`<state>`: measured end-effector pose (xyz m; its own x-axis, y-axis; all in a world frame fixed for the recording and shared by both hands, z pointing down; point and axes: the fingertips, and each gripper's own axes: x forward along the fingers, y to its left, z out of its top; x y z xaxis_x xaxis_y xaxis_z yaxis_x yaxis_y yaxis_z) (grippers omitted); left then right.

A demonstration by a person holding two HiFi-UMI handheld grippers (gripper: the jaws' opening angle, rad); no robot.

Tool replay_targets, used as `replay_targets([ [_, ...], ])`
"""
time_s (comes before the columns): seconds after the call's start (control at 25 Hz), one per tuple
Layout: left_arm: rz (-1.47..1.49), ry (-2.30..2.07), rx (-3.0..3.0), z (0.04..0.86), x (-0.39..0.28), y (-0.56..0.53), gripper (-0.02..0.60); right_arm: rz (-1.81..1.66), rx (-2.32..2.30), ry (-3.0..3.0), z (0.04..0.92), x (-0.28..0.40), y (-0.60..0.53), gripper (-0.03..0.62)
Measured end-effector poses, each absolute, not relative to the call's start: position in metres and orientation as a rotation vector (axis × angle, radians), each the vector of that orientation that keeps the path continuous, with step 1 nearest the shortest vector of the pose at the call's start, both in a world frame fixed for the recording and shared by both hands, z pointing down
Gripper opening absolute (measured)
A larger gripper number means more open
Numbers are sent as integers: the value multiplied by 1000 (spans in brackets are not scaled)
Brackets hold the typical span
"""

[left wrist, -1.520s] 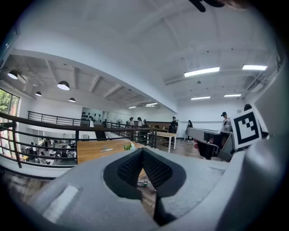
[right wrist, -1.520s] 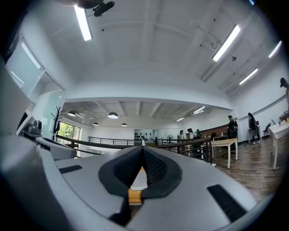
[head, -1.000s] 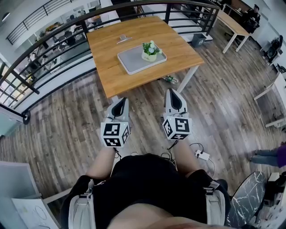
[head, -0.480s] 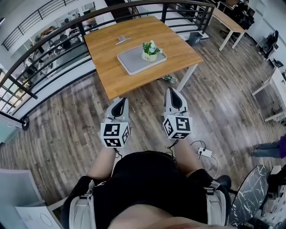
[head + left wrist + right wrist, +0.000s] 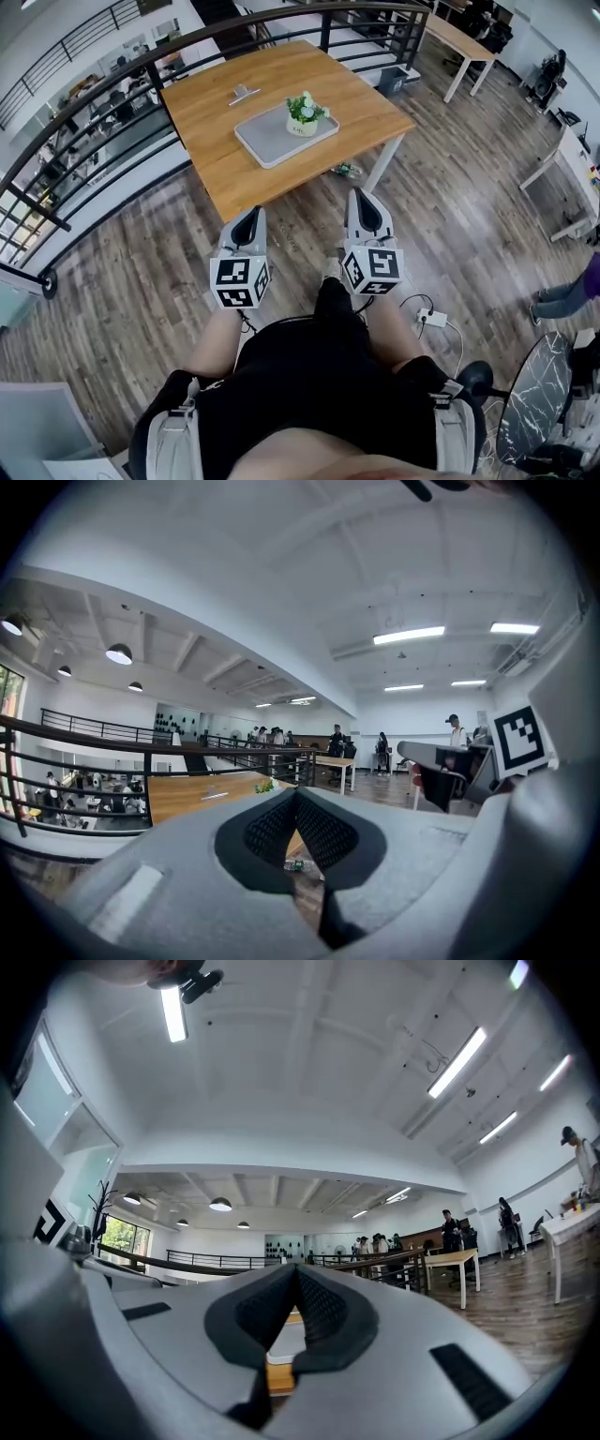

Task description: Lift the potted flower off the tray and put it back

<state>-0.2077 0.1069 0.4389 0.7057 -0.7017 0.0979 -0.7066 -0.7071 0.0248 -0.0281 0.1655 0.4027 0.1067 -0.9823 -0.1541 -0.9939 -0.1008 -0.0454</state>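
Note:
The potted flower (image 5: 303, 112), white blooms and green leaves in a pale pot, stands on the right part of a grey tray (image 5: 267, 142) on a wooden table (image 5: 220, 164) ahead of me. Both grippers are held low over the floor, well short of the table. My left gripper (image 5: 251, 214) is shut and empty. In its view the flower (image 5: 266, 786) peeks just above its closed fingertips. My right gripper (image 5: 364, 195) is also shut with nothing in it. The tray (image 5: 286, 1340) shows through the gap below its tips.
A metal clip (image 5: 244, 92) lies on the table behind the tray. A black railing (image 5: 94, 103) runs along the table's left and far sides. A green item (image 5: 345, 170) lies under the table, and a power strip (image 5: 431, 320) lies on the floor at right. Someone's legs (image 5: 562, 300) show at the right edge.
The table and tray have drifted left in the head view. A leg now shows between the grippers, as in a step forward. Both grippers stay shut and side by side.

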Motion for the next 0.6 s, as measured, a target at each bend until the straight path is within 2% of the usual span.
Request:
replay_targets([
  [0.28,136,-1196,2837,449,-170,49,15,88,-2208,2002,411,16,102,-3],
  [0.6,188,-1229,2834,439,-94,-38,15,60,-2153,2034,406,90,-2,-2],
])
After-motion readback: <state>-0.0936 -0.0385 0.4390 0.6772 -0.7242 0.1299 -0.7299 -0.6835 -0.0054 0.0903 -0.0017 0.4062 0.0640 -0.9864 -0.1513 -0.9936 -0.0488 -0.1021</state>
